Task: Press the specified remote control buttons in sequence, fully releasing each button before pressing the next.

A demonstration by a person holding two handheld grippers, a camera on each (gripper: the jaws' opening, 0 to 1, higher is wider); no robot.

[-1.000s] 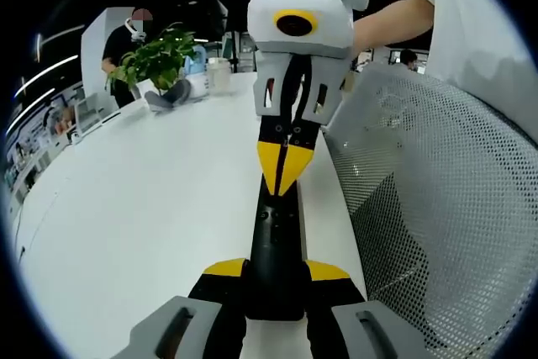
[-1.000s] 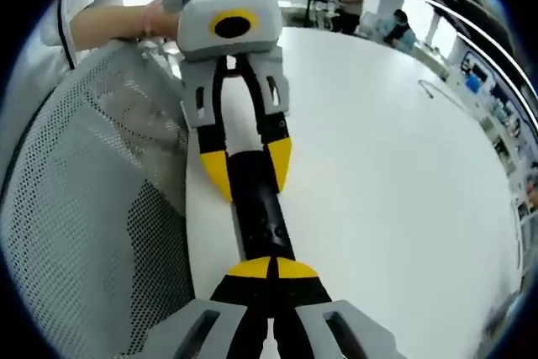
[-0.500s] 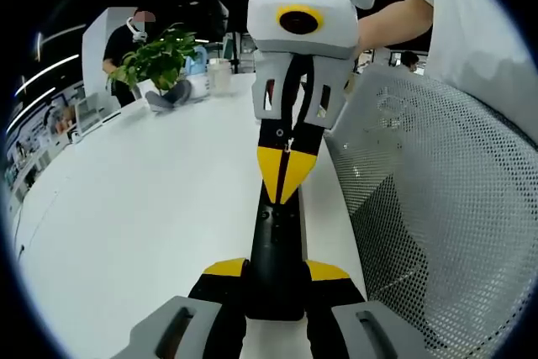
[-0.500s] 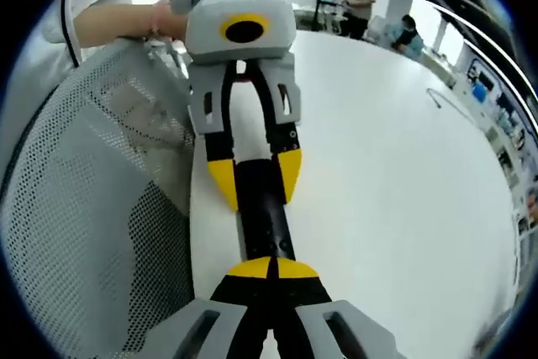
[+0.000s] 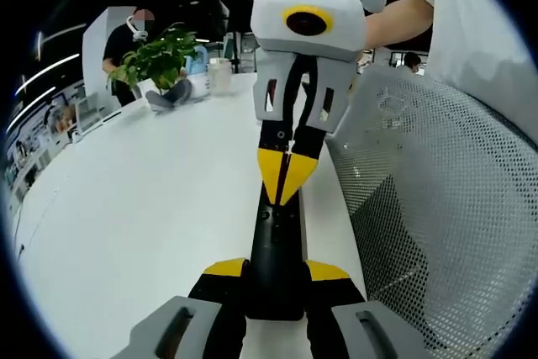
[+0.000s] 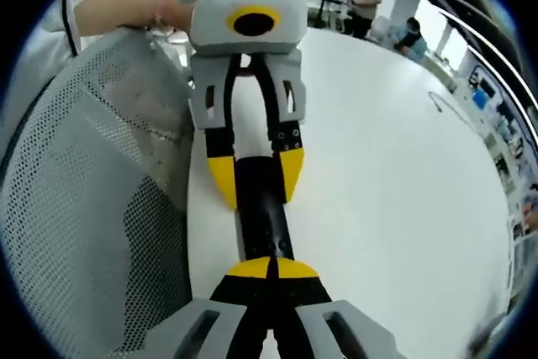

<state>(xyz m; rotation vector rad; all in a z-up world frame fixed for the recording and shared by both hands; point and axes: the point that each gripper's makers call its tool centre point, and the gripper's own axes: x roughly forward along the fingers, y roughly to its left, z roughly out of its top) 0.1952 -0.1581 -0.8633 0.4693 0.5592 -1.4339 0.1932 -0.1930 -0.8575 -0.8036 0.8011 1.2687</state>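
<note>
Landmark: the black remote control (image 5: 275, 245), lying flat on the white table (image 5: 143, 199) close to its edge, beside a grey mesh chair back (image 5: 437, 208).

Left gripper view: the left gripper (image 5: 275, 279) comes in low along the tabletop, its yellow-tipped jaws clamped on the two sides of the remote's near end. At the remote's far end the right gripper (image 5: 287, 176) points back toward the camera, tilted steeply down, jaws pinched together to a single yellow point just over or on the button face; contact cannot be told. Behind it a bare forearm (image 5: 399, 18) reaches in from a white sleeve, hand wrapped on the gripper's body. Well beyond the remote, a potted plant (image 5: 160, 60) stands at the table's far side, with a standing person (image 5: 126, 39) behind it.

Right gripper view: the mesh chair back (image 6: 84, 208) is left of the remote (image 6: 262, 220). The right gripper (image 6: 271, 268) has its yellow tips meeting over the remote's near end. The left gripper (image 6: 256, 176) faces the camera, its jaws straddling the remote's far end, held by a hand (image 6: 172, 10) on its rear.
</note>
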